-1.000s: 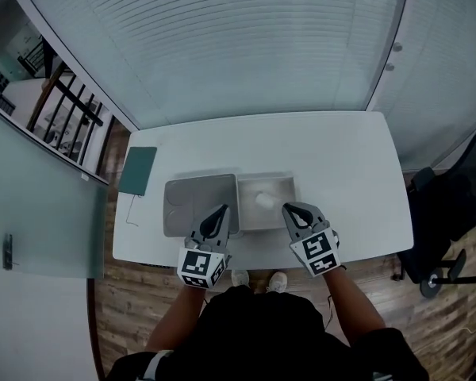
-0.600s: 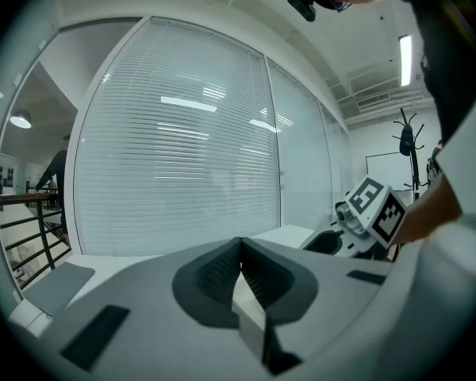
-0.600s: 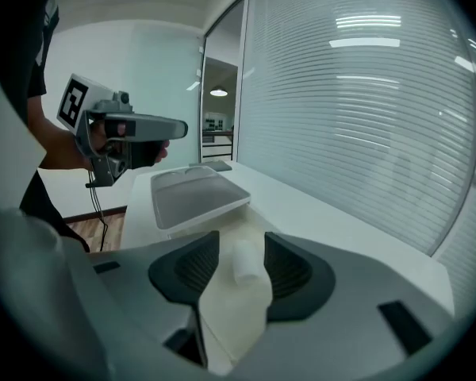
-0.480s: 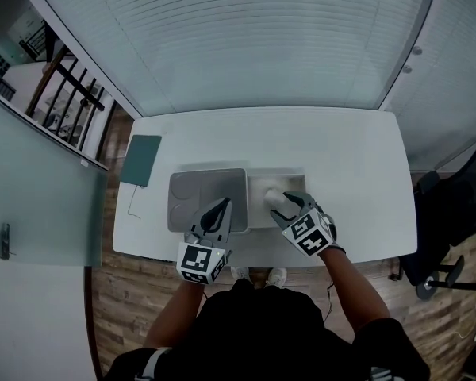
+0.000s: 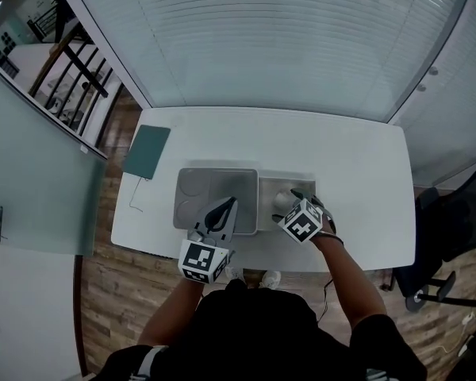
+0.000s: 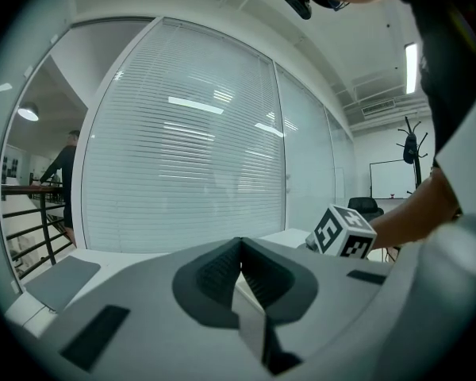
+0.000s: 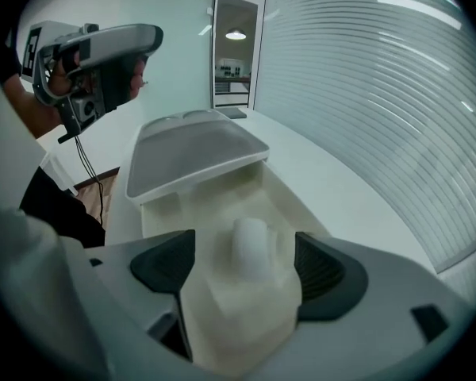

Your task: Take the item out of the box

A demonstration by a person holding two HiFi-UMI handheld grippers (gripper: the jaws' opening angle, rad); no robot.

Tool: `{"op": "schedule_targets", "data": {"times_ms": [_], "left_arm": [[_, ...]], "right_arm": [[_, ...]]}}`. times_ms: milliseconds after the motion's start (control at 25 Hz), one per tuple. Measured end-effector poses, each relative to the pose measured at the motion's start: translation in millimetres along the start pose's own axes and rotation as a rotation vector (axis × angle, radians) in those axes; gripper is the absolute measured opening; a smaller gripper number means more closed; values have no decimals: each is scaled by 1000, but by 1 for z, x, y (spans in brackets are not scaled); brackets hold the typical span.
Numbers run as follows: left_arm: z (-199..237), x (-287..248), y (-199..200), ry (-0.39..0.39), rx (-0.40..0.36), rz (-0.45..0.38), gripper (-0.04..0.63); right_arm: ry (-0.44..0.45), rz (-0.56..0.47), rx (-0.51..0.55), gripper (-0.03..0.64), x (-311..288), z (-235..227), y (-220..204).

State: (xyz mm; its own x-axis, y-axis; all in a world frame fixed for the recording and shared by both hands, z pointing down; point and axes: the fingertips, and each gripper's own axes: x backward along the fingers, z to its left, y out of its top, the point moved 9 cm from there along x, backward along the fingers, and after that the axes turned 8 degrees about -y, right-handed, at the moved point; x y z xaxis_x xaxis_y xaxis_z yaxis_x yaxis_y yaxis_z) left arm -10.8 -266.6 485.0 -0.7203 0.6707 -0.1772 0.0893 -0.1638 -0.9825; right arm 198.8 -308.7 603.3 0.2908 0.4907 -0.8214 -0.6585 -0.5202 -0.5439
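My left gripper (image 5: 219, 217) hung over the near part of the lid (image 5: 210, 190) with its jaws together, out of the way, I judged, so the other had room. My right gripper (image 7: 242, 264) pointed steeply down into the open box (image 5: 286, 180). Its jaws had just been opening and stood wide apart, flanking the white item (image 7: 250, 243) without pressing it. The item lay in the box on the table (image 5: 357, 165).

Head view top-down, box (image 5: 270, 209) ctr-frame

Grey left gripper (image 5: 227, 205), lower centre: jaws together. Grey right gripper (image 5: 295, 202), centre: tipped down, jaws just opened, astride white rounded item (image 7: 250, 243)
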Motion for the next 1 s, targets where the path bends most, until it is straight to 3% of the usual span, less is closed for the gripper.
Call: {"op": "schedule_targets", "data": {"times_ms": [360,680,840,1000], "left_arm": [[12,10,-6,8,12,9,11],[21,17,-13,38,43,7,11],[24,18,-14,34,39,14,11],[29,21,-15,43,38,13,11]], "right_arm": [[20,95,-12,397,-27,-7,9],[89,151,-57,397,-39,-9,9],[78,211,-58,375,-32,-14,10],[101,219,-17,303,-30,-12,13]]}}
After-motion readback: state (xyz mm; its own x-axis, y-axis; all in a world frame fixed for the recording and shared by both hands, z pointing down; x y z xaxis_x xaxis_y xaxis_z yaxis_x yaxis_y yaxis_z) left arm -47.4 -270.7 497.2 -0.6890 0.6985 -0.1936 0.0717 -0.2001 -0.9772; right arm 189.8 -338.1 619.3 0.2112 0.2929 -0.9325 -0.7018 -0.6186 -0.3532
